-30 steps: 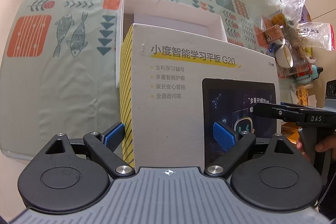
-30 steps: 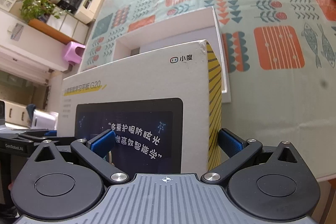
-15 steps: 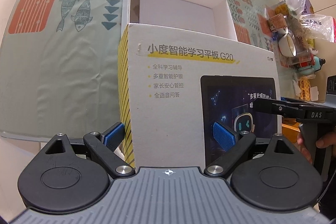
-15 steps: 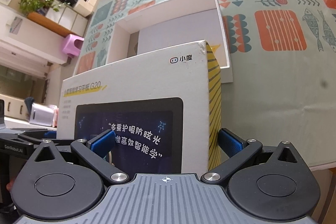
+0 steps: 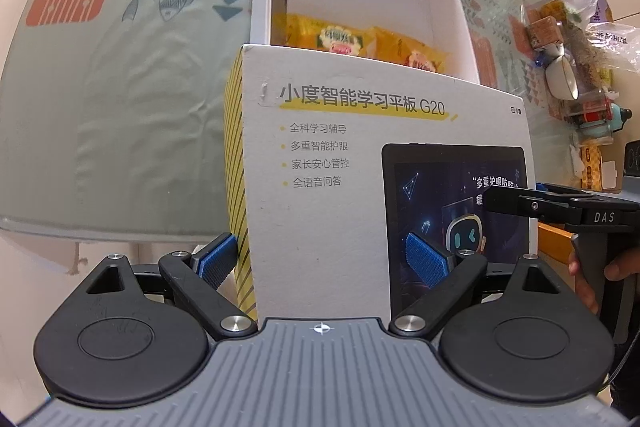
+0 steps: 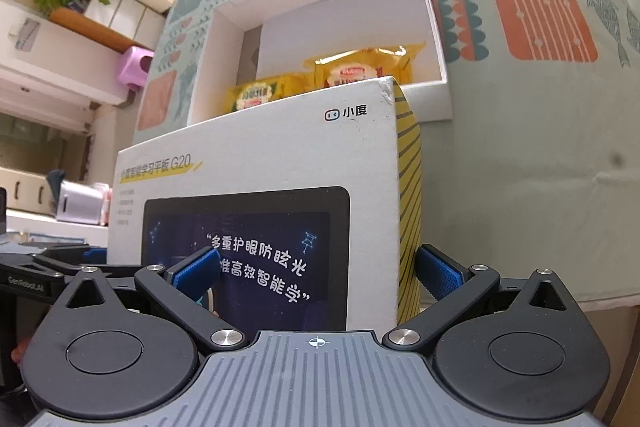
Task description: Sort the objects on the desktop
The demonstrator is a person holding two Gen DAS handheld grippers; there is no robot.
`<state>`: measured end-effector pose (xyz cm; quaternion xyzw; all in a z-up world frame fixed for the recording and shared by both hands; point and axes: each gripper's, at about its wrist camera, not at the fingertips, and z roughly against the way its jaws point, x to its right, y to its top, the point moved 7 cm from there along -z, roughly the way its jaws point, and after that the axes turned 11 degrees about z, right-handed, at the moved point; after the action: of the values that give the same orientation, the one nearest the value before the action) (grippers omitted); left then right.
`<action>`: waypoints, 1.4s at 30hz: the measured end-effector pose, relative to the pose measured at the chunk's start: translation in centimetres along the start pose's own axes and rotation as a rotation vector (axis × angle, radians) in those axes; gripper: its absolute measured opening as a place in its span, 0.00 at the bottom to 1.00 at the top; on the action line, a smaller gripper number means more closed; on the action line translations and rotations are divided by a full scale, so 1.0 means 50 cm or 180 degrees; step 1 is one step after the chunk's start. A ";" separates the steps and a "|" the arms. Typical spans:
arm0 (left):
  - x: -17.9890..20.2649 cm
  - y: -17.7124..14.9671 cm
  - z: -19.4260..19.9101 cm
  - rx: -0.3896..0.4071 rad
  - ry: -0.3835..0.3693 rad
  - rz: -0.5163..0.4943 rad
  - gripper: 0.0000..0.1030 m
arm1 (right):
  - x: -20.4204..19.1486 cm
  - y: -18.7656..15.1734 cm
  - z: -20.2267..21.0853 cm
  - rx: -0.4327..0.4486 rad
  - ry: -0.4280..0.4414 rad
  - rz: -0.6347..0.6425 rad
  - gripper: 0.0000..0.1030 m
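Left gripper [image 5: 326, 259]: seen at the bottom of the left wrist view; its jaws are clamped on the box lid [image 5: 360, 187], one blue pad on the yellow-striped side edge, the other pressed on the printed face.
Box lid: held tilted between the two grippers, in the centre of both views, above the near edge of the table [image 5: 100, 131]; it is not yet seated on anything.
Open box [image 5: 460, 11]: seen in the upper centre of the left wrist view, resting on the patterned tablecloth, directly beyond the lid's top edge.
Snack packets [image 5: 340, 39]: two yellow packets lie inside the open box, by its near wall, partly hidden by the lid.
Clutter [image 5: 568, 67]: bags, a bowl and small jars are gathered at the right edge of the left wrist view, well apart from the box.
Right gripper [image 6: 318, 273]: seen at the bottom of the right wrist view; its jaws are closed on the lid's other end, one pad on the printed tablet picture, one on the striped side [image 6: 408, 195].
Step judged: the lid is probably being brought over the box to close it.
Risk, misalignment: if the lid is lowered askew, a wall of the box could be caught and the box pushed along the cloth.
Risk, uneven grip: if the two grippers are moved at different rates, the lid could be twisted or could slip from a pad.
Risk, contents: a packet standing proud could be pinched under the rim.
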<state>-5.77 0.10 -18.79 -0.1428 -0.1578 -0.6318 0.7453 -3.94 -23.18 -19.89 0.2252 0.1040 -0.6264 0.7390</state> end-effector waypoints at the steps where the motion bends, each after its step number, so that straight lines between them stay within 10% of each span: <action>1: -0.002 -0.001 -0.003 -0.0010 0.0007 0.0007 1.00 | 0.001 -0.002 -0.002 -0.0006 0.0003 -0.0008 1.00; 42: -0.001 0.014 -0.057 -0.0220 0.0093 0.0027 1.00 | 0.041 -0.022 -0.019 -0.0149 0.0017 -0.0186 1.00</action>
<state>-4.91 -0.90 -21.44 -0.1599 -0.1243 -0.6357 0.7449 -4.50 -24.68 -21.87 0.2063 0.1271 -0.6445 0.7252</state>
